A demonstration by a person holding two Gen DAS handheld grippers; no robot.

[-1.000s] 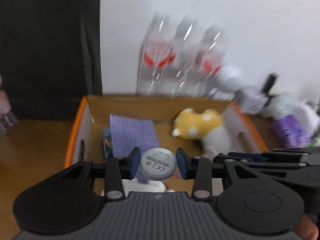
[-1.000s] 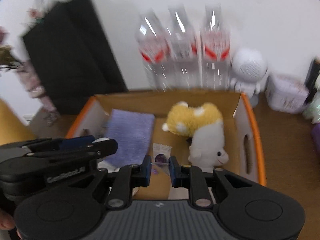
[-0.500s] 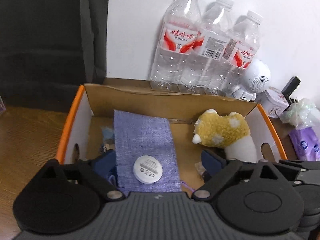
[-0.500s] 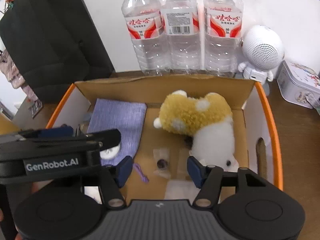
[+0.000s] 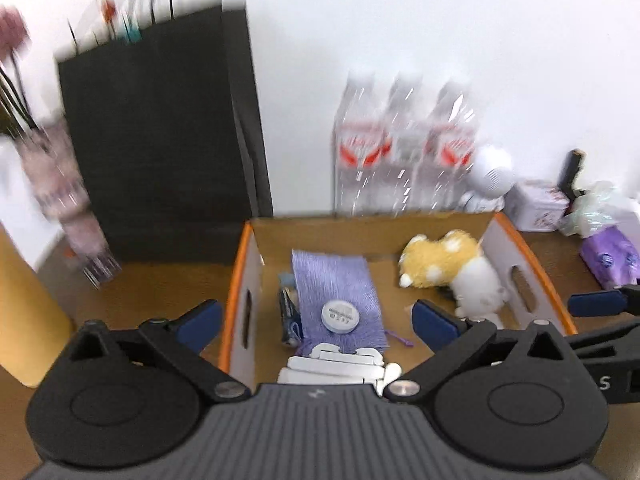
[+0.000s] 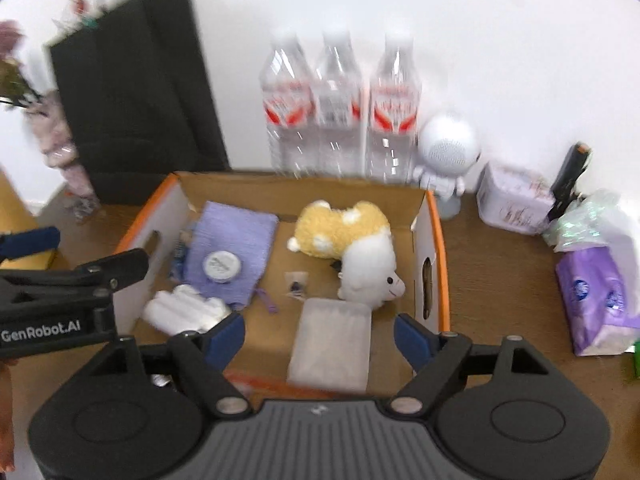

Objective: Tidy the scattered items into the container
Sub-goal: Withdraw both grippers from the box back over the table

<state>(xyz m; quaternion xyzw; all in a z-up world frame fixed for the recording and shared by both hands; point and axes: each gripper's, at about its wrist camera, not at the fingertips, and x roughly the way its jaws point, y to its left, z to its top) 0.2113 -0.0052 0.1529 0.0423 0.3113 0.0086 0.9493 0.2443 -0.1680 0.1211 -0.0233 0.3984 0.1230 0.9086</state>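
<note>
An orange-rimmed cardboard box [image 5: 236, 276] [image 6: 440, 240] holds a purple cloth [image 5: 334, 280] [image 6: 232, 244] with a round white disc [image 5: 340, 316] [image 6: 221, 266] lying on it, a yellow and white plush toy [image 5: 452, 268] [image 6: 352, 244], a white folded item [image 5: 332, 368] [image 6: 184, 310], a small clear sachet [image 6: 296, 284] and a translucent flat packet [image 6: 330, 344]. My left gripper [image 5: 316, 322] is open and empty above the box's near edge. My right gripper [image 6: 318, 334] is open and empty above the box's near side.
Three water bottles [image 6: 336, 108], a white round robot speaker [image 6: 448, 152] and a black paper bag [image 5: 160, 128] stand behind the box. A tin [image 6: 516, 198], a plastic bag and purple tissue packs [image 6: 600, 300] lie to the right on the wooden table.
My left gripper opened and dropped the white disc onto the purple cloth. My right gripper also opened. Both grippers have drawn back and up from the box.
</note>
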